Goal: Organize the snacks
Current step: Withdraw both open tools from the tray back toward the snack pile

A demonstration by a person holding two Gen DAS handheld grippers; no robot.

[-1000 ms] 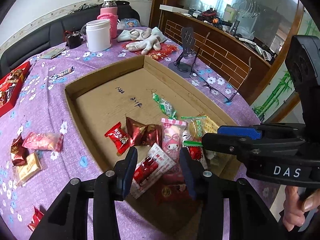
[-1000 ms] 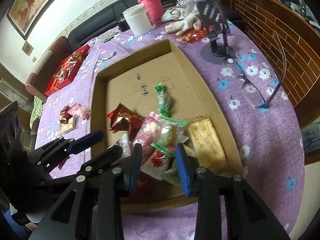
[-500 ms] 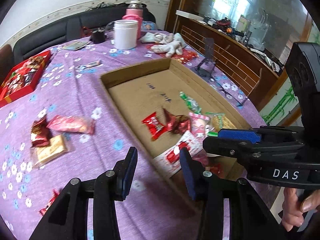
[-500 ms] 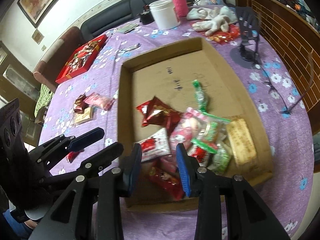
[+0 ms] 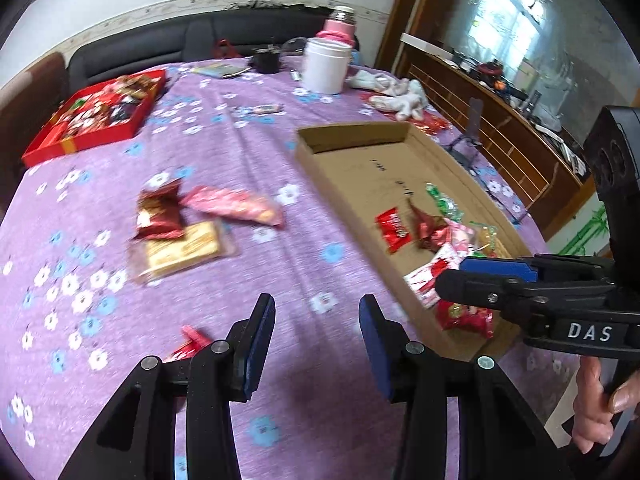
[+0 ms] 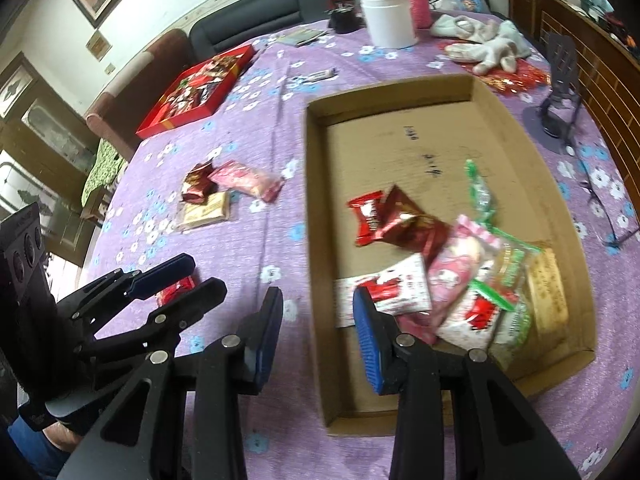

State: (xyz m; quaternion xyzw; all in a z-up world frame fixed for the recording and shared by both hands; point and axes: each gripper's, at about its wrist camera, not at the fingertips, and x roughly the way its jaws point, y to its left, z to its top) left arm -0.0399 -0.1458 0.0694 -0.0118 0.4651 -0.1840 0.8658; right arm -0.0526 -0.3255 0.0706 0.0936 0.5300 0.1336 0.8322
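Right, both grippers hang above a round table draped in a purple cloth with blue and white flowers point(image 5: 224, 148). The left gripper point(image 5: 316, 344) has its blue-padded jaws spread with nothing between them, only bare cloth under the gap. Just beside its left finger lies a small red-wrapped sweet point(image 5: 188, 344), loose on the cloth. Further out sits a little cluster of snacks: a dark red foil packet point(image 5: 160, 212), a long pink wrapper point(image 5: 234, 206) touching it, and a flat golden biscuit pack point(image 5: 182, 246) right beneath the two. All three are blurred.

Over on the other side, the right gripper point(image 6: 318, 330) is easing its jaws apart, and they grip nothing; the shallow brown cardboard tray point(image 6: 316, 184) has its near-left wall running between them. Inside that tray a heap of sweets is gathered toward the near end: a red wrapper point(image 6: 368, 216), a crinkled maroon foil bag point(image 6: 412, 224), a white pack with red print point(image 6: 396, 286), a pink cartoon-printed pouch point(image 6: 464, 264), green-striped twists point(image 6: 480, 192) and a golden bar point(image 6: 546, 288) against the right wall. The tray's far half is bare cardboard with handwriting.

At the table's far left sits a red gift box point(image 6: 196, 88) filled with assorted sweets, well apart from the tray. A white plastic jar point(image 6: 388, 16) stands at the back edge.
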